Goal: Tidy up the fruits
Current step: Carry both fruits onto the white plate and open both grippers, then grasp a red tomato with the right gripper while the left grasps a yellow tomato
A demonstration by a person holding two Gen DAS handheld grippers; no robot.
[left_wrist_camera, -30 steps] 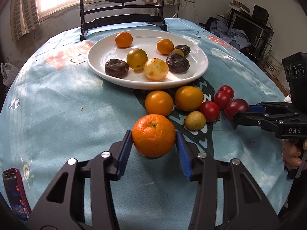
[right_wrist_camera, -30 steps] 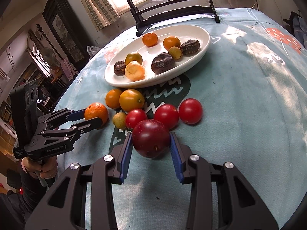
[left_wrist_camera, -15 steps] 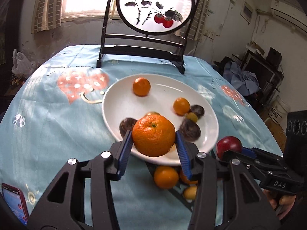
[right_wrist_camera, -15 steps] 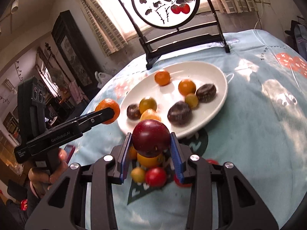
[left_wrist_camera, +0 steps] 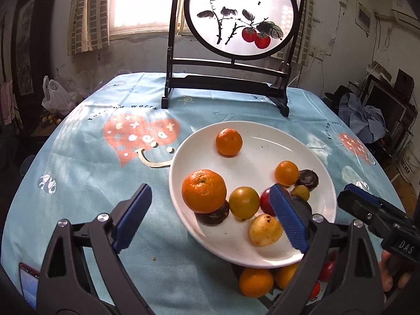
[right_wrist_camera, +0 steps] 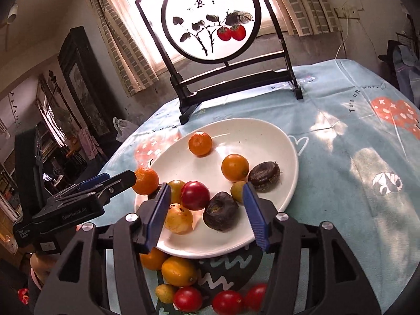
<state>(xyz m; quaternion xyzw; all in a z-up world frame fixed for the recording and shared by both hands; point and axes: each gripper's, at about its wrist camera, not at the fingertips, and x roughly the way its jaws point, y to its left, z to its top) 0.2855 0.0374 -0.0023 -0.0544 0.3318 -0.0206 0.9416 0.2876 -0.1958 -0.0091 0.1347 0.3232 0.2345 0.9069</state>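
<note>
A white plate (left_wrist_camera: 265,141) (right_wrist_camera: 265,131) holds several fruits. My left gripper (left_wrist_camera: 210,218) is open above the plate's near left rim; the large orange (left_wrist_camera: 204,190) (right_wrist_camera: 145,180) sits free on a dark fruit (left_wrist_camera: 214,214) between its spread fingers. My right gripper (right_wrist_camera: 207,215) is open over the plate's near edge; the dark red plum (right_wrist_camera: 195,195) (left_wrist_camera: 265,201) rests on the plate among a yellow fruit (right_wrist_camera: 178,218) and a dark fruit (right_wrist_camera: 221,214). The right gripper also shows in the left wrist view (left_wrist_camera: 354,199), the left one in the right wrist view (right_wrist_camera: 123,181).
Oranges (right_wrist_camera: 178,270) and red tomatoes (right_wrist_camera: 187,299) lie on the blue tablecloth in front of the plate. A black-framed round screen (left_wrist_camera: 241,15) stands behind the plate. A phone (left_wrist_camera: 27,283) lies at the near left table edge.
Both grippers moved forward over the plate and opened. The orange left the left gripper and the plum left the right gripper; both now lie on the plate.
</note>
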